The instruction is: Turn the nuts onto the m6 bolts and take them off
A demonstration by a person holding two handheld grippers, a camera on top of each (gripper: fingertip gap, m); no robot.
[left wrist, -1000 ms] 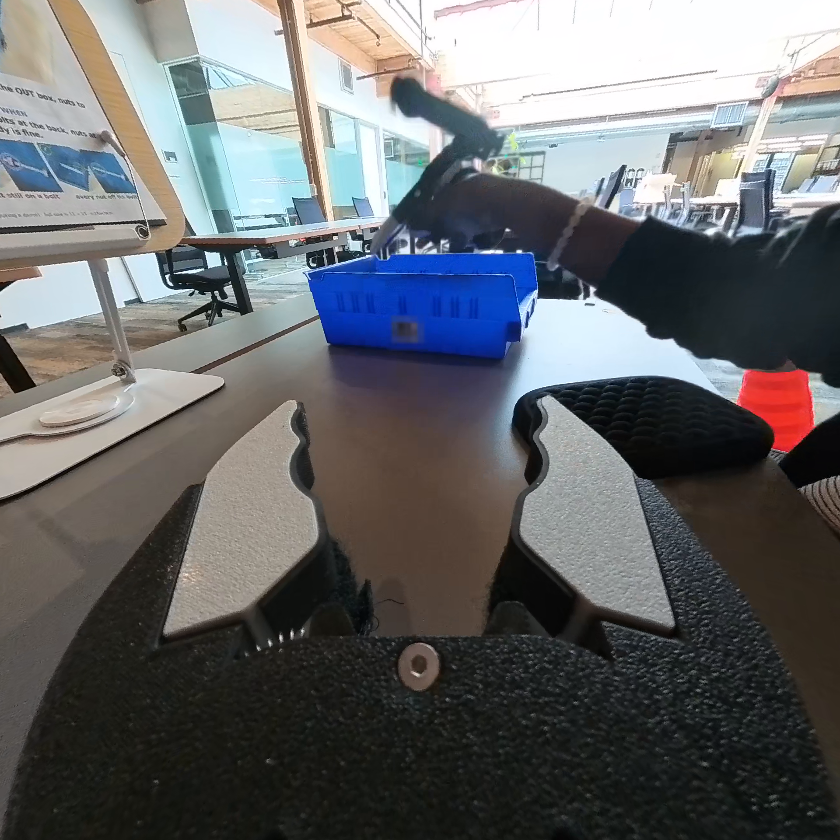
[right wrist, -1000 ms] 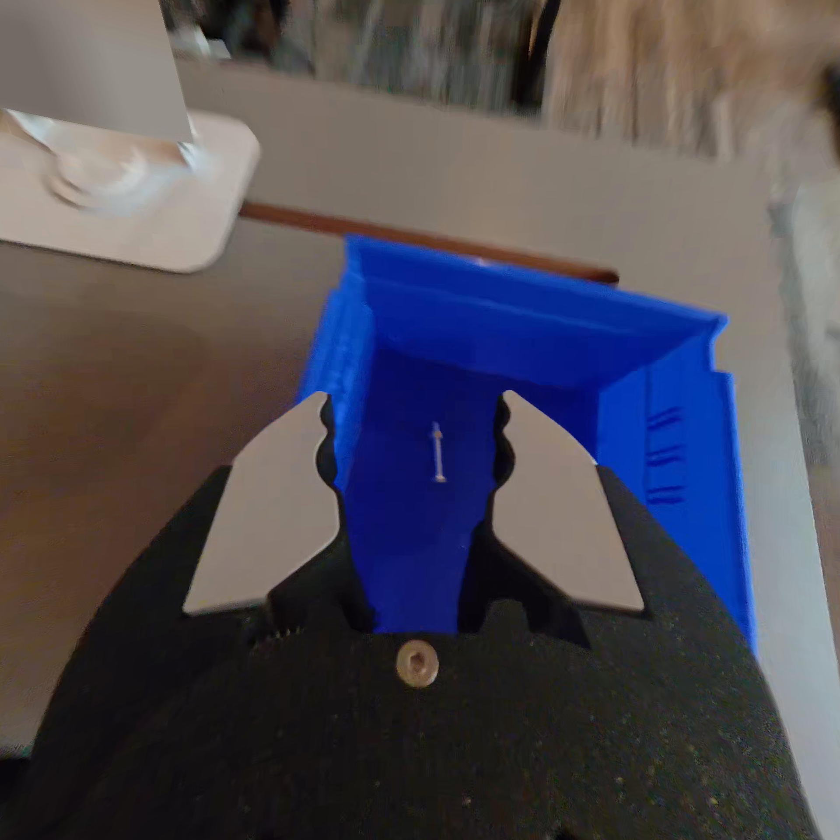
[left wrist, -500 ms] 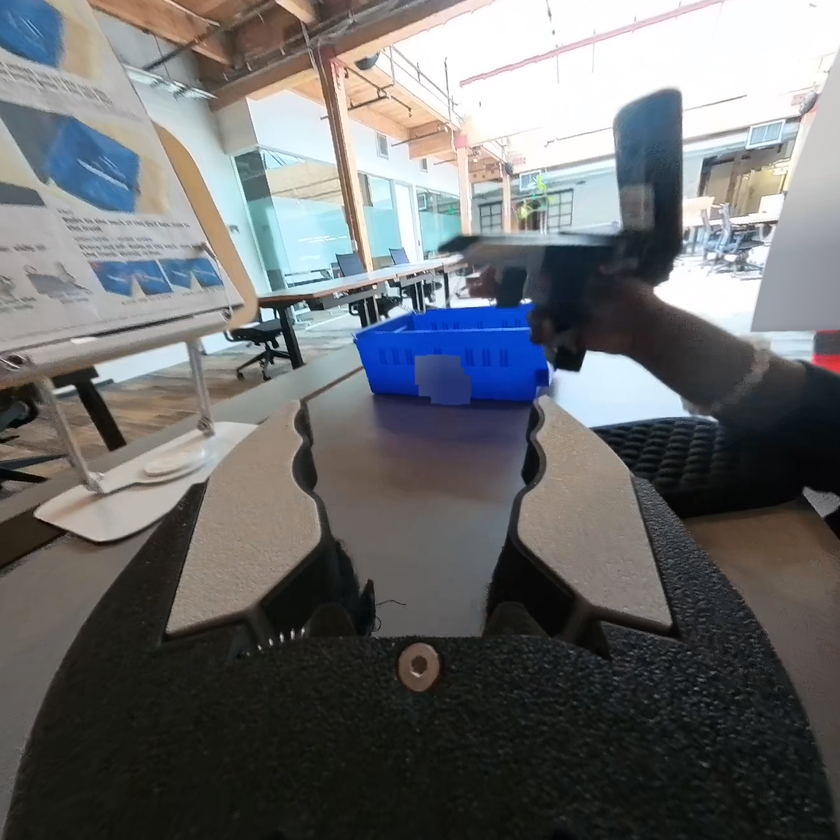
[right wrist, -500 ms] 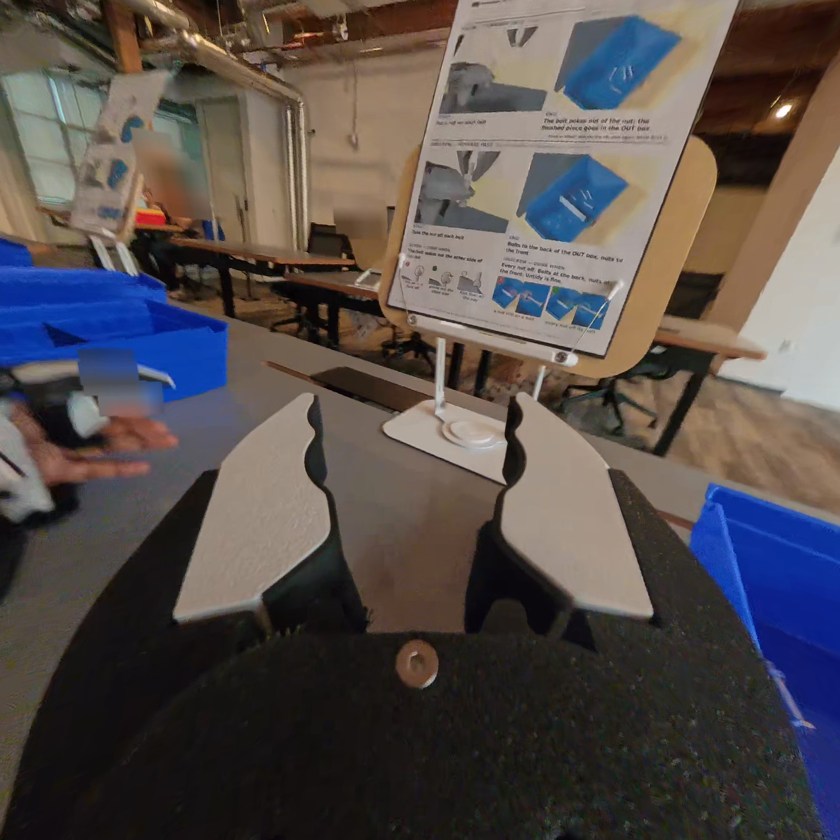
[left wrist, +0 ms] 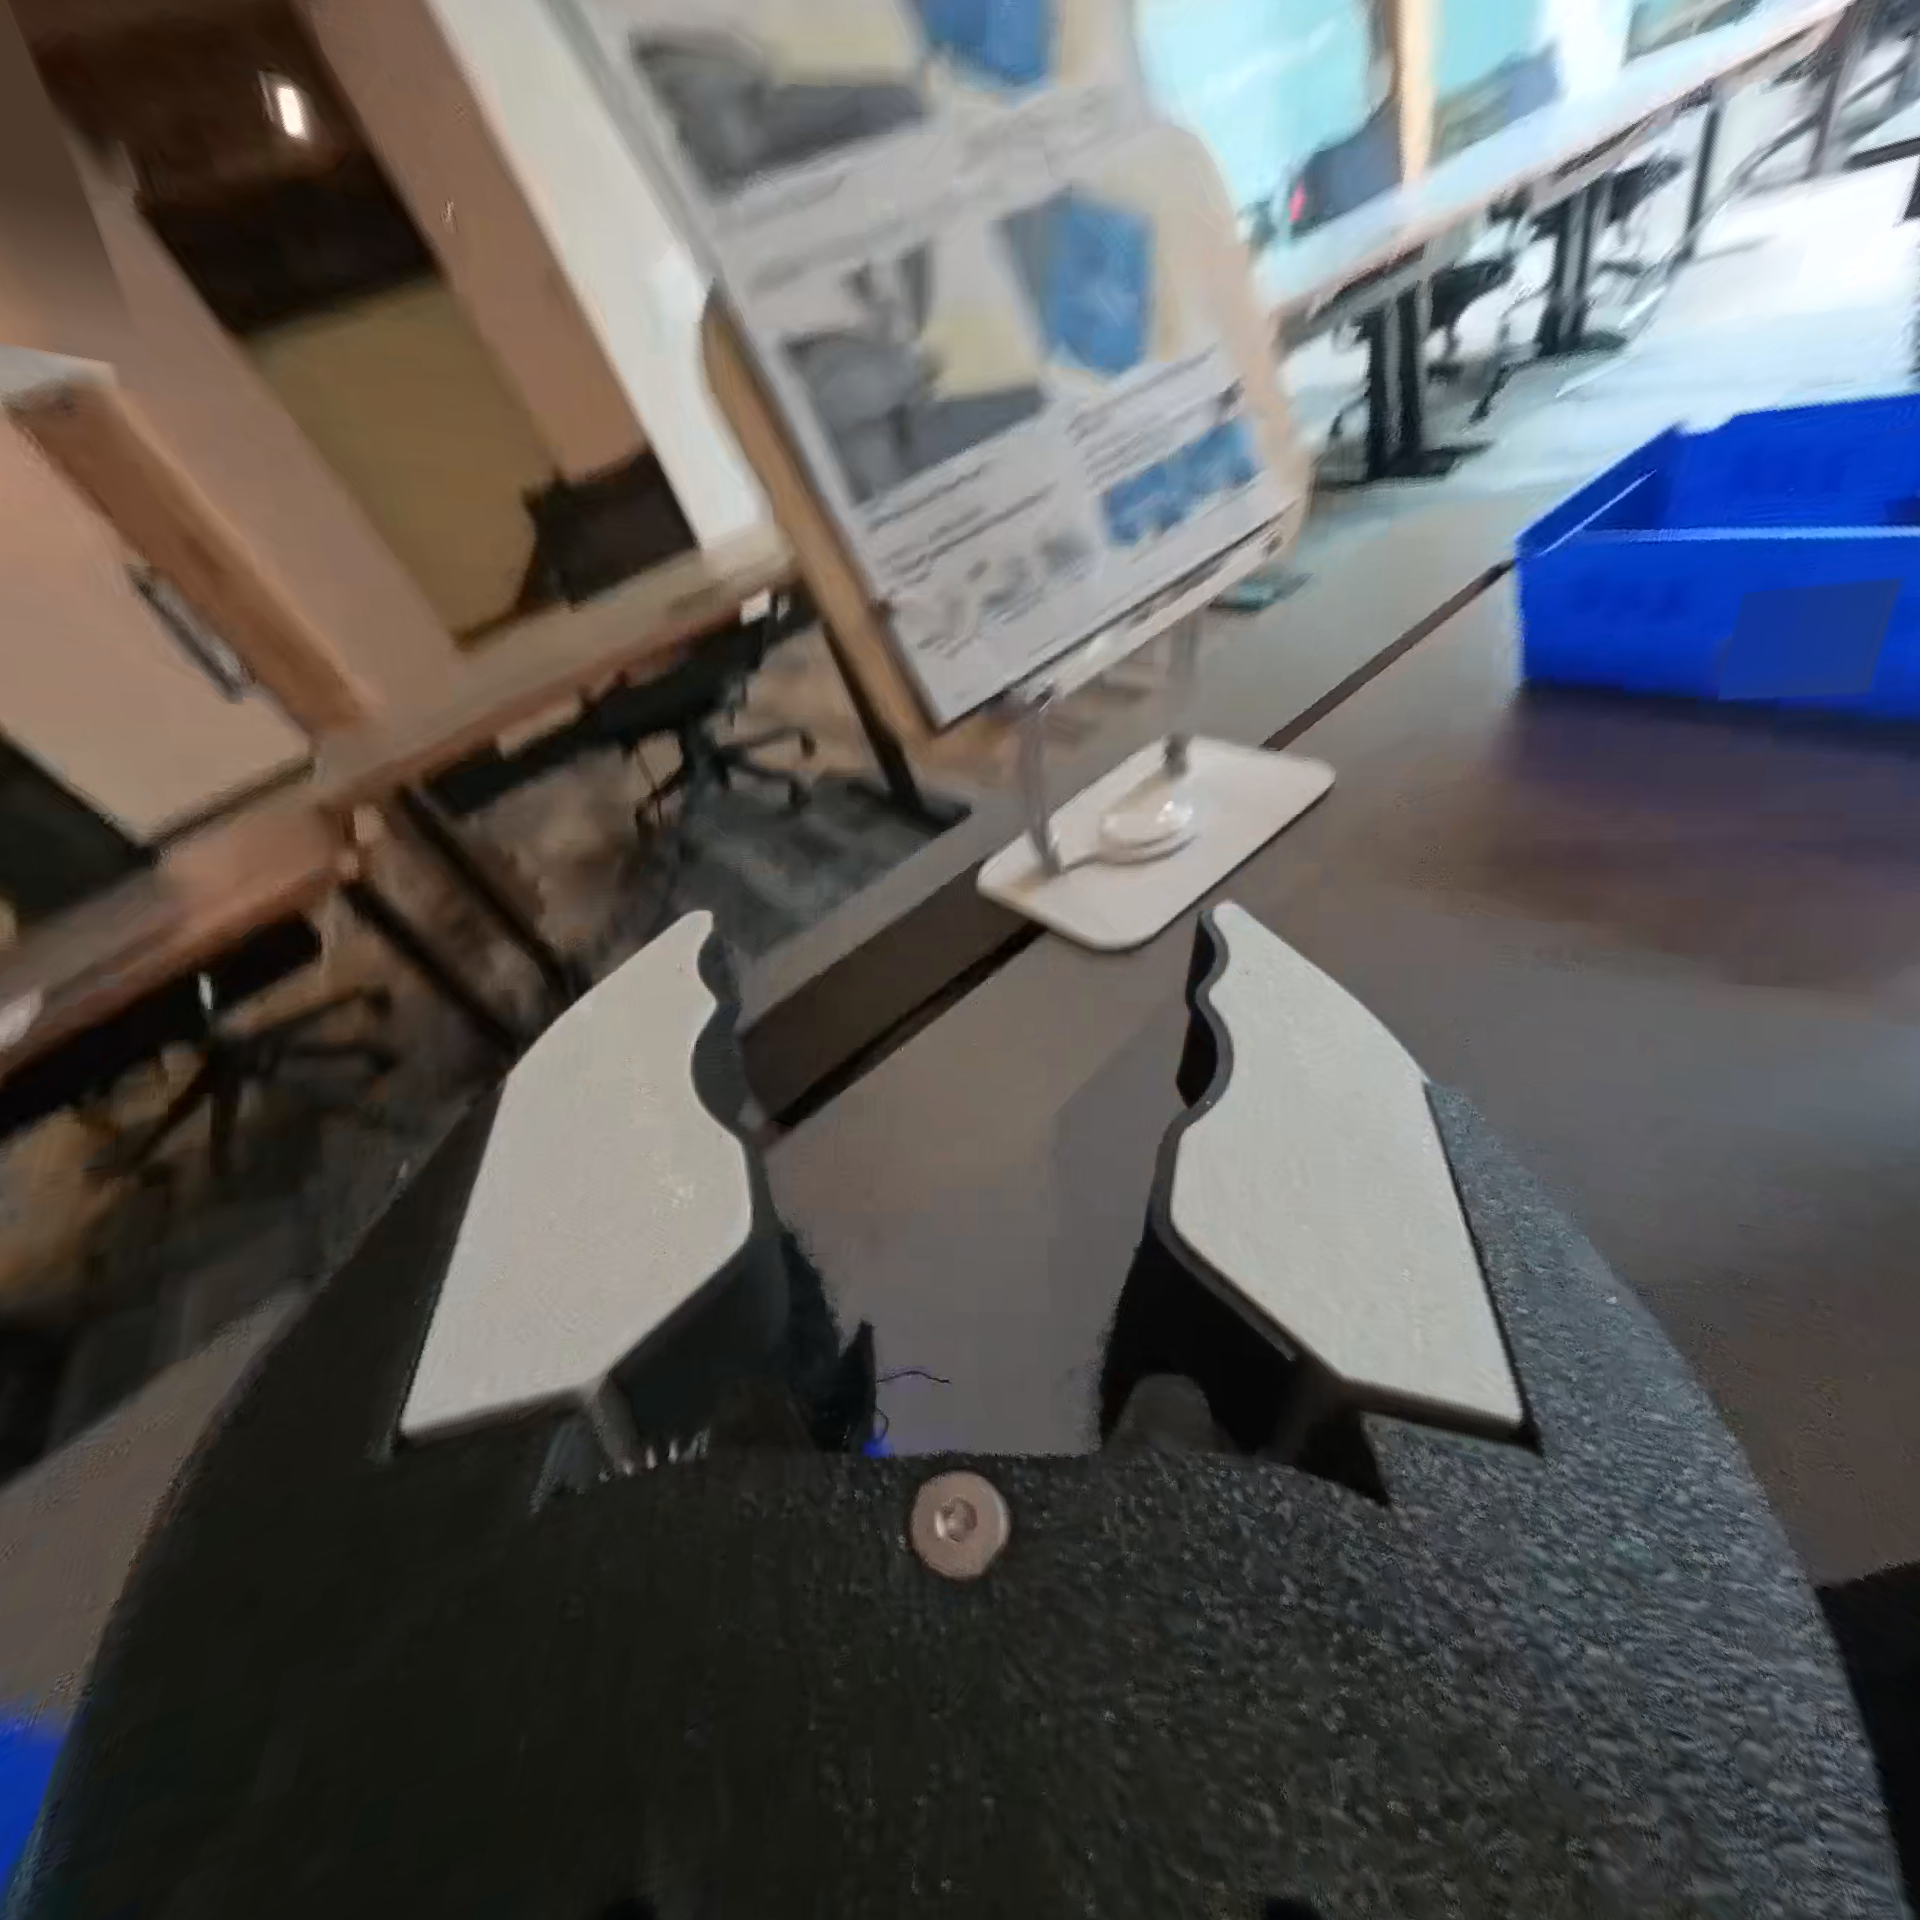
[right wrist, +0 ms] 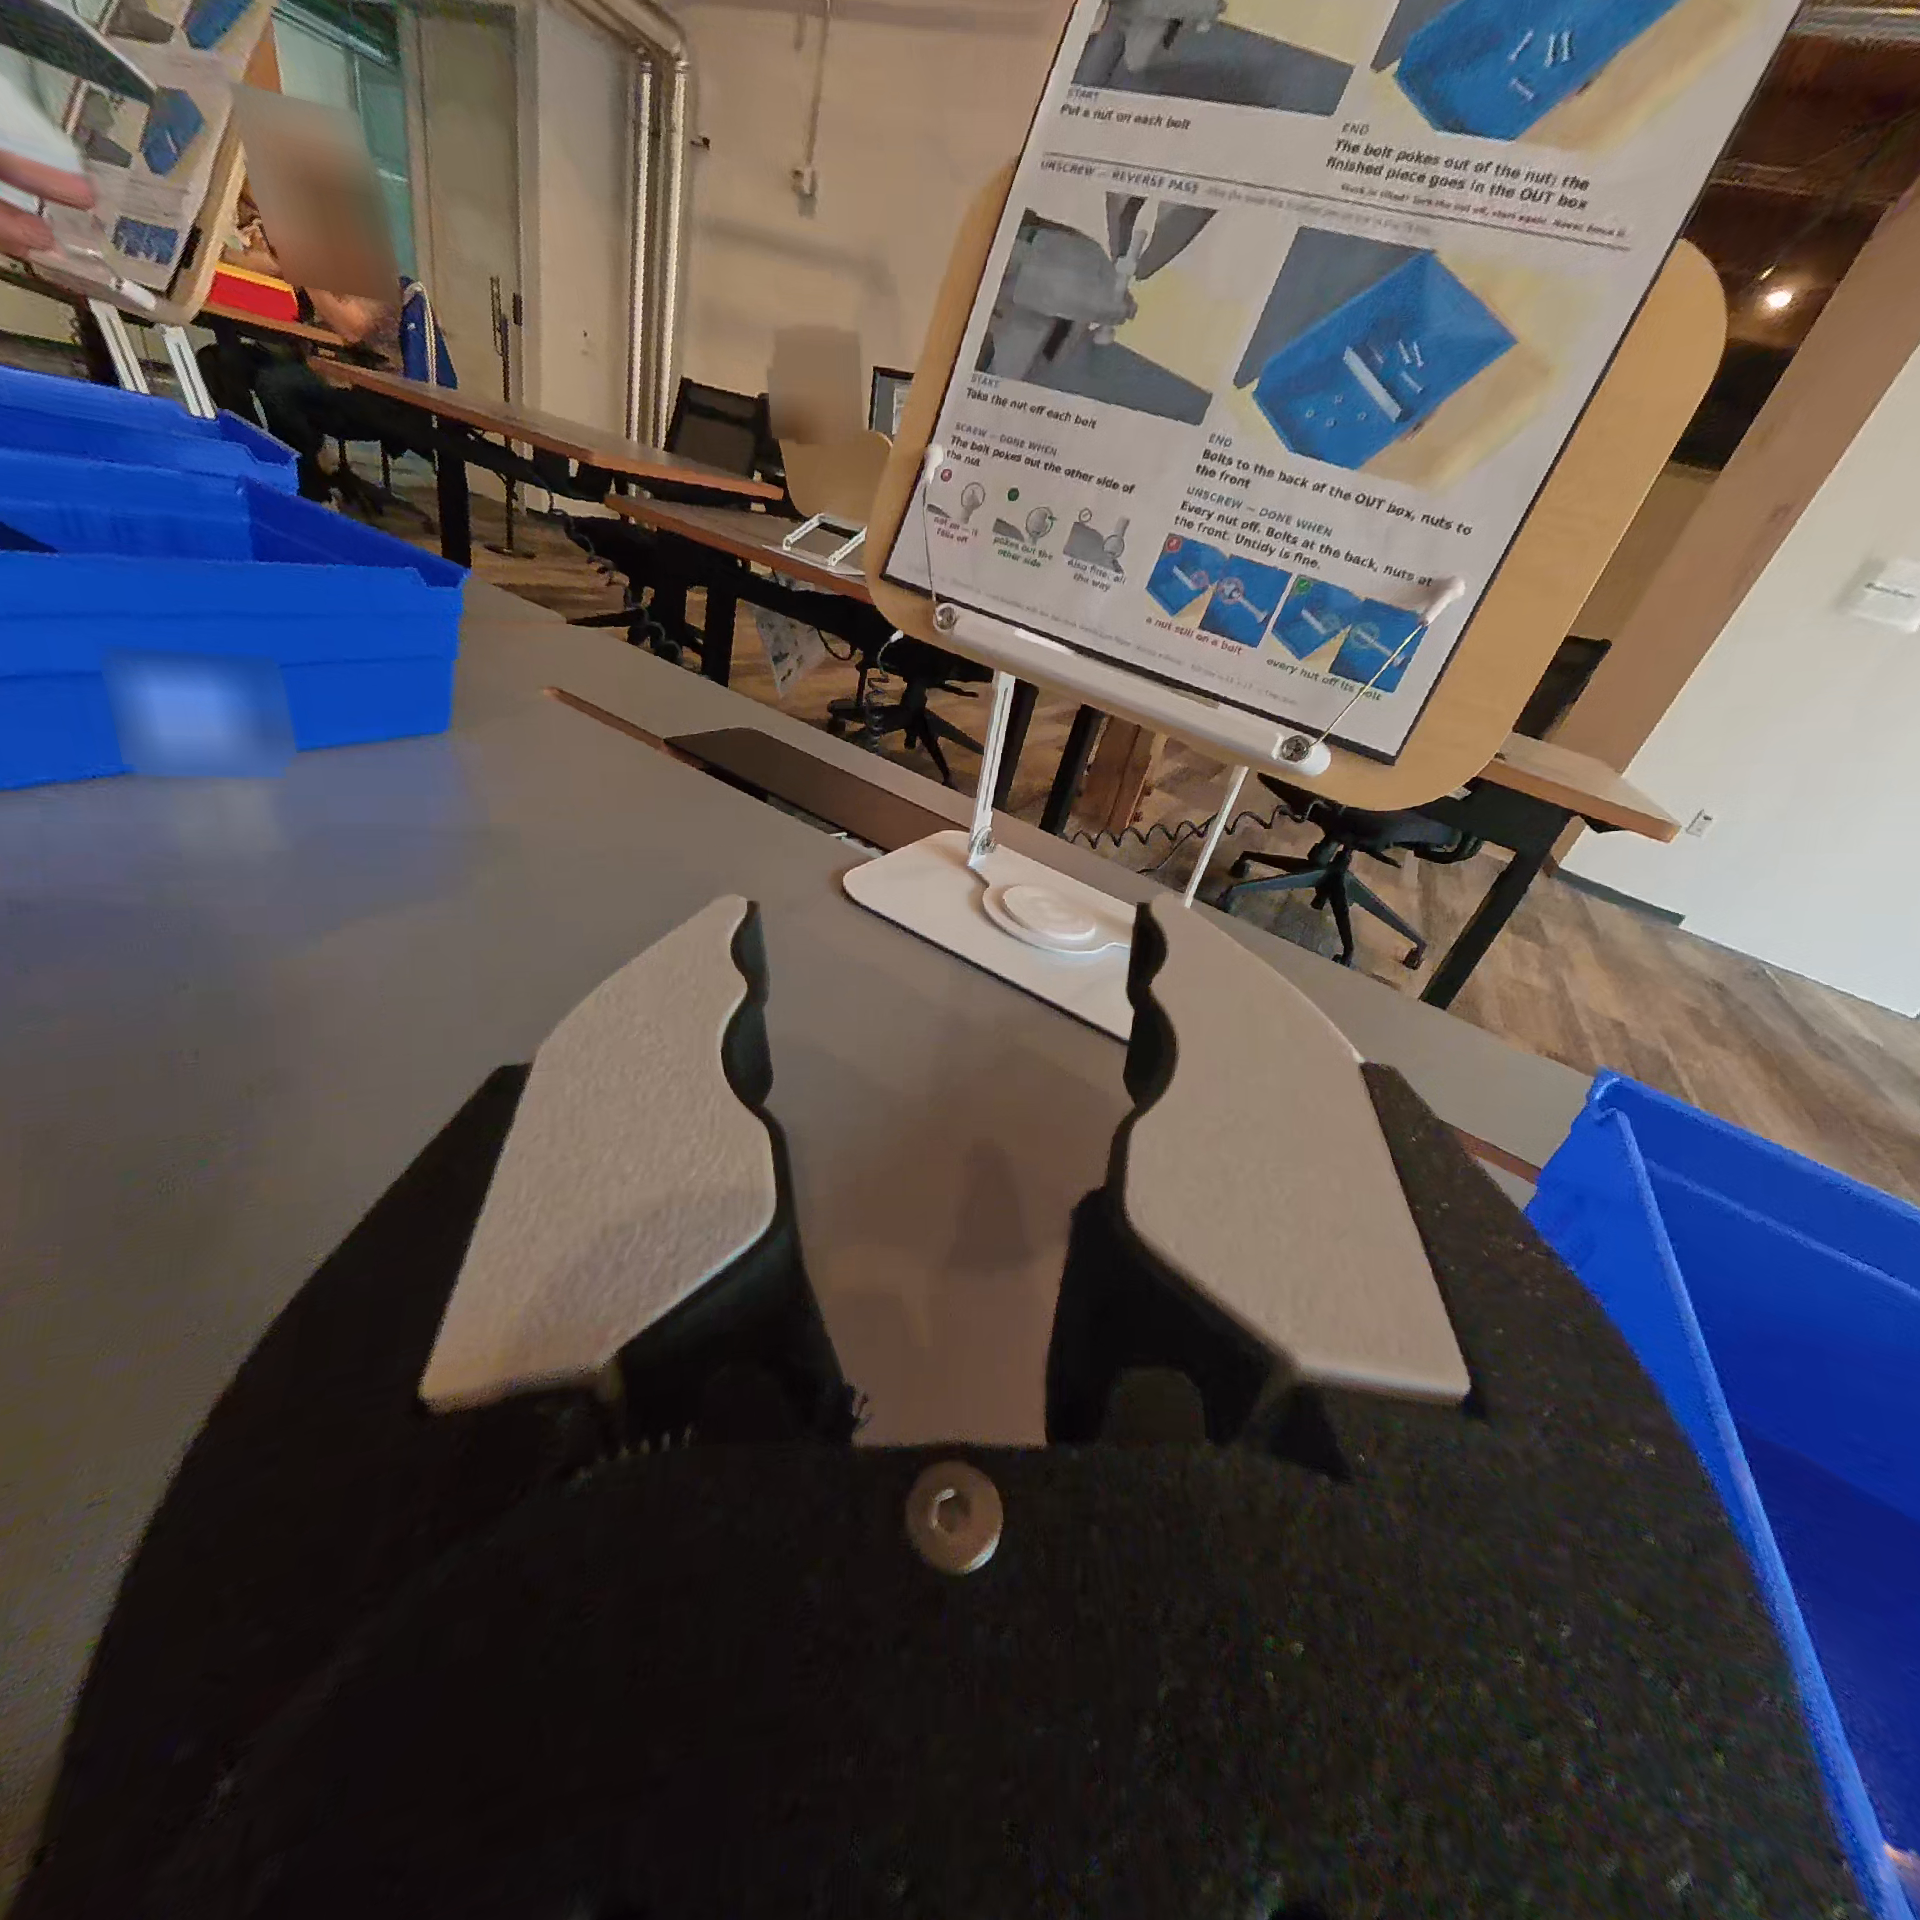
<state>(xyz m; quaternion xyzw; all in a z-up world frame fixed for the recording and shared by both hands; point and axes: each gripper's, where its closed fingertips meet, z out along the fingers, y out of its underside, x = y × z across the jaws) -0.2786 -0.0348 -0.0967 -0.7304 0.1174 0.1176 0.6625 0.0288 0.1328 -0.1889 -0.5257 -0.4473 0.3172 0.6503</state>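
My left gripper has its jaws spread wide with nothing between them but the dark surface. My right gripper is also open, its jaws bare over the same surface.

Both views face a printed sheet on a tan board, held up by a white stand; in the left view the sheet is blurred and tilted, its top cut off.

I cannot find the nuts or bolts anywhere. A blue bin sits at my right, cut off by the frame edge, and what shows of its inside has no parts that I can make out. Stacked blue bins lie to the left in the right view, their insides hidden. The left view catches one blue bin at the far right, only its outer wall showing.
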